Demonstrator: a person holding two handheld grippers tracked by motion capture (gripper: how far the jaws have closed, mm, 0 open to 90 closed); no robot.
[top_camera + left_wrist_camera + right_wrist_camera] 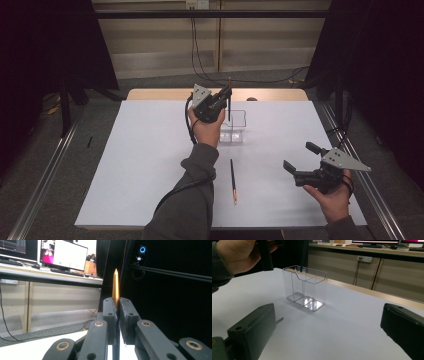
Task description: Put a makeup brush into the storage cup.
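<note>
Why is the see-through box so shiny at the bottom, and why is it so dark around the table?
Right gripper view: the clear box has glare on its floor. High view: the white table is lit, its surroundings nearly black. Left gripper view: the pencil looks soft, the background dark.

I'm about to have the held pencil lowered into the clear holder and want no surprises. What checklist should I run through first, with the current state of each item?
1. Left gripper clamps the held pencil: ok.
2. Pencil upright, its dark lower end at the rim of the clear holder: ok.
3. Which compartment the end sits over: cannot tell.
4. Holder upright on the white table sheet, compartments empty: ok.
5. Right gripper open, clear of the holder: ok.
6. Second pencil lies flat on the sheet, out of the way: ok.
</note>
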